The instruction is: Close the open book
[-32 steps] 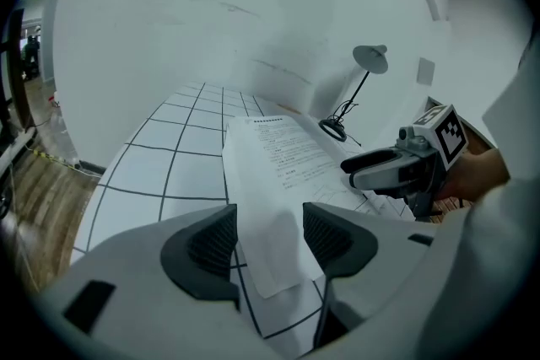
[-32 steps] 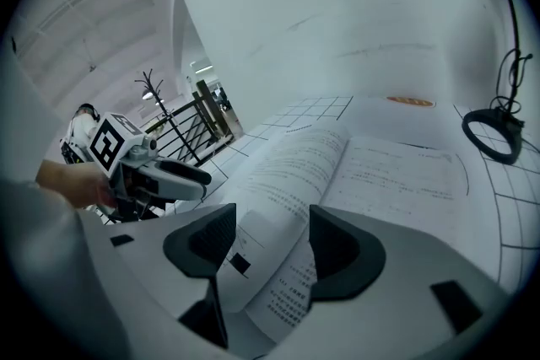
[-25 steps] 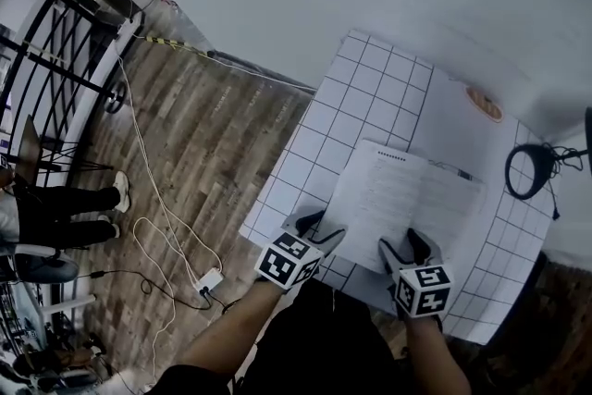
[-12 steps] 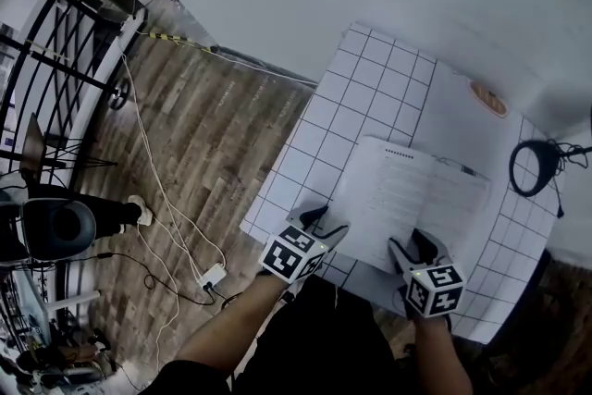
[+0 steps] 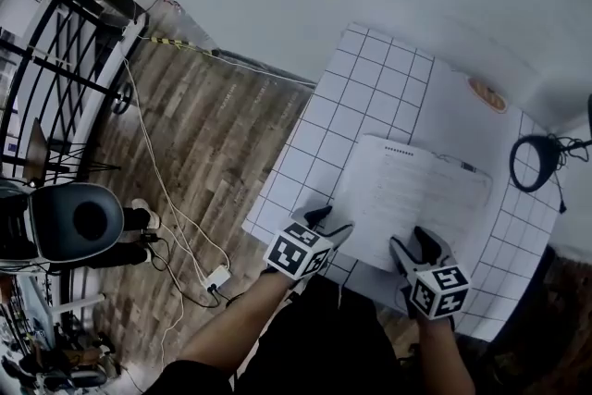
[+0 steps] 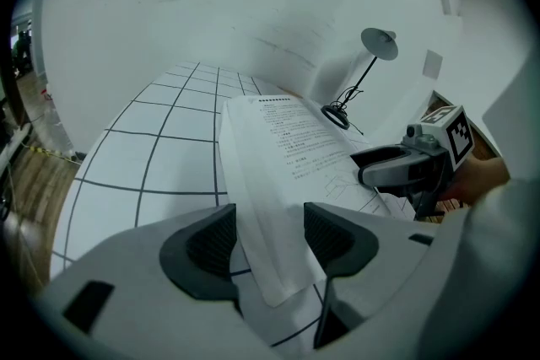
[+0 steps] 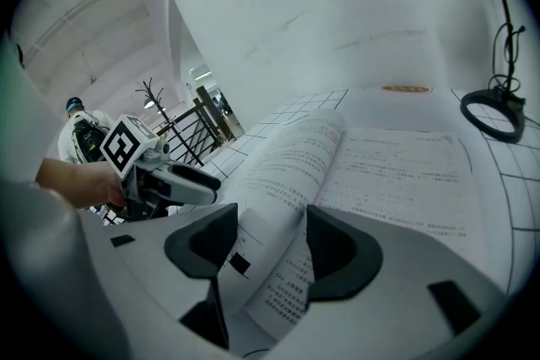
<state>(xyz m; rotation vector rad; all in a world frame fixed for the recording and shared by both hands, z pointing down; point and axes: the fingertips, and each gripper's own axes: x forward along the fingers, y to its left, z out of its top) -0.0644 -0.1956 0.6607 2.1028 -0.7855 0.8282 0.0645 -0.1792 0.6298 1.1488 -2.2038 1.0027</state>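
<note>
Shows the open book [image 5: 416,194] lying flat mid-bench [image 5: 370,79], at 12 o'clock of both grippers. Keeps left gripper [image 5: 326,222] fingers [image 6: 211,244] wide, astride the book's near left corner. Opens right gripper [image 5: 414,243] fingers [image 7: 337,253], a curled page between them, unpinched. Places desk lamp [image 6: 380,44] at the book's 2 o'clock.

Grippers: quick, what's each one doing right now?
Left gripper: open, edge of the open book between its jaws, not pinched.
Right gripper: jaws opening, the book's pages between them, not gripped.
</note>
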